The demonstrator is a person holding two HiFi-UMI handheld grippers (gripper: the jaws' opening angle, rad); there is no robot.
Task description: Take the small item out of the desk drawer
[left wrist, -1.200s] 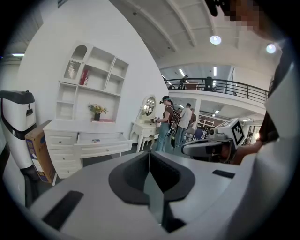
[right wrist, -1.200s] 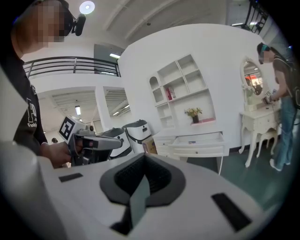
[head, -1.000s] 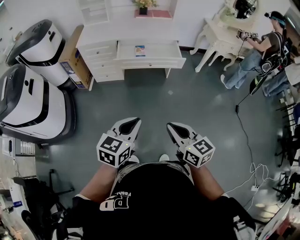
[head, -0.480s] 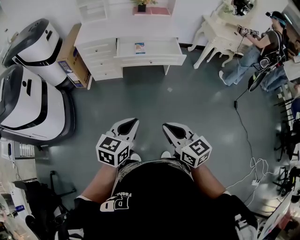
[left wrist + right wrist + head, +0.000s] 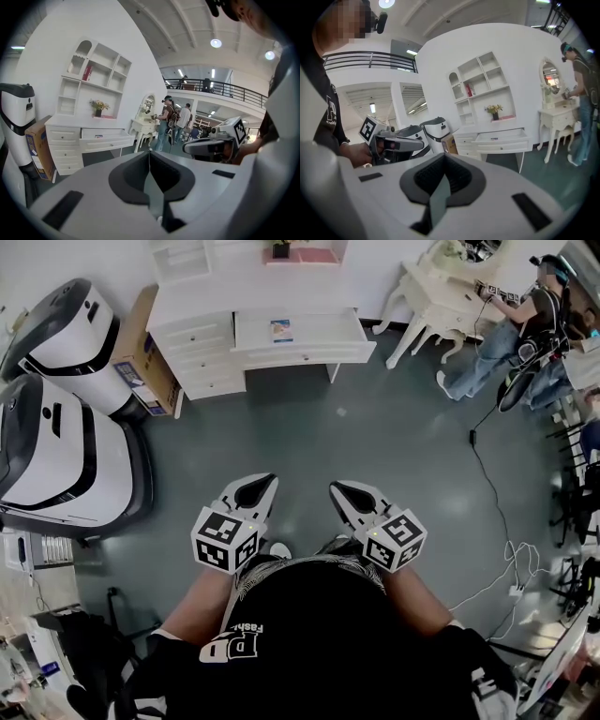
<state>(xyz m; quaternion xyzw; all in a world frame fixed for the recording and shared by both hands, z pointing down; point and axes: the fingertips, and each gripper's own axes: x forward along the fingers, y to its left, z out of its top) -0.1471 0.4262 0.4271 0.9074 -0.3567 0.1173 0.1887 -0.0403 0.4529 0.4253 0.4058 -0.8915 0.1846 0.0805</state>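
Observation:
A white desk [image 5: 202, 310] stands against the far wall with its wide drawer [image 5: 300, 341] pulled open. Inside the drawer lies a small blue and yellow item [image 5: 281, 331], which shows as a speck [image 5: 98, 136] in the left gripper view. Both grippers hang in front of my body, well short of the desk, over the grey floor. My left gripper [image 5: 271, 479] is shut and holds nothing. My right gripper [image 5: 336, 487] is likewise shut and holds nothing. Each gripper view shows the other gripper beside it and the open drawer [image 5: 502, 138] in the distance.
Two large white and black machines [image 5: 56, 427] stand at the left, with a cardboard box [image 5: 150, 357] beside the desk. At the far right a person [image 5: 525, 338] works at a white dressing table [image 5: 450, 306]. A black cable [image 5: 492, 512] runs across the floor at the right.
The desk and floor have drifted slightly upward in the head view. Both grippers keep about the same place in front of my body and stay shut.

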